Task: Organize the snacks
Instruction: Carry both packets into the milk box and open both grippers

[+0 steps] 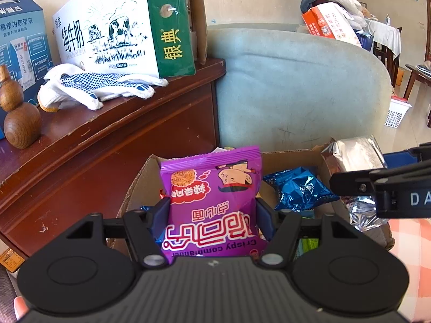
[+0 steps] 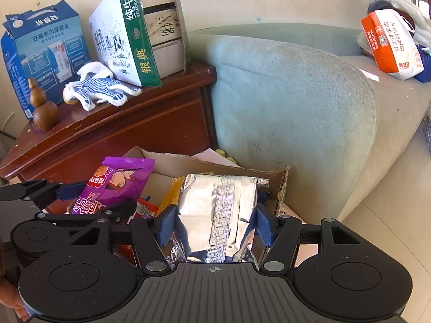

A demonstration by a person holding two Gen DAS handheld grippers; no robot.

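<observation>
My left gripper [image 1: 212, 210] is clamped on the purple noodle-snack packet [image 1: 212, 202] and my right gripper [image 2: 214, 222] on the silver foil packet [image 2: 218, 215], both held over the cardboard box [image 1: 142, 183]. I judge the sorting well along: a blue packet [image 1: 299, 191] and others already lie inside, and these two remain to place.

The place is a home living room: a worn pale-green fabric sofa [image 2: 291, 102] stands beside a scratched dark-red wooden cabinet [image 2: 113, 123] bearing a green-and-white cardboard milk carton [image 1: 121, 24] and white dotted work gloves [image 1: 99, 86].
</observation>
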